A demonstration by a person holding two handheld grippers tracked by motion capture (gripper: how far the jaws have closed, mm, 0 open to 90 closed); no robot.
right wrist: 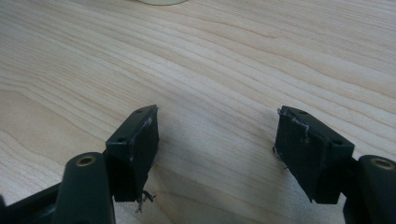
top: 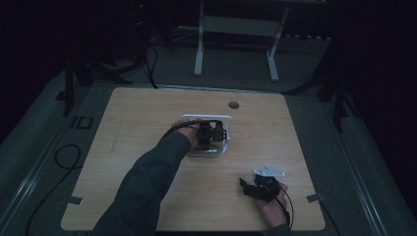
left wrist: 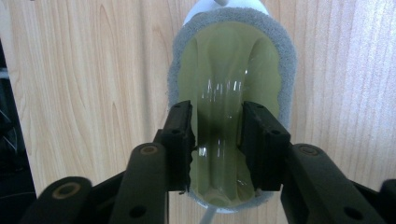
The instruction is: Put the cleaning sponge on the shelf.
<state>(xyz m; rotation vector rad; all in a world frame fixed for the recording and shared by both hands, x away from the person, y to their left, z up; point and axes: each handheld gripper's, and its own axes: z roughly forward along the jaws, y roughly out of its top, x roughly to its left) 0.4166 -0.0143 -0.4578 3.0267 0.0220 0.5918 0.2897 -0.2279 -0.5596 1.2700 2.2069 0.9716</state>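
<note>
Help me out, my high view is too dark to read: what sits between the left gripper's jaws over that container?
Observer: In the left gripper view, the left gripper straddles a clear rounded thing that glints. I cannot tell whether its pads press on it.
Operator: And the green under it?
Observer: That is a yellow-green pad with a fuzzy grey rim.
Operator: Is the right gripper carrying anything?
Observer: No. The right gripper stands open over the bare wooden table, with nothing between its jaws.
</note>
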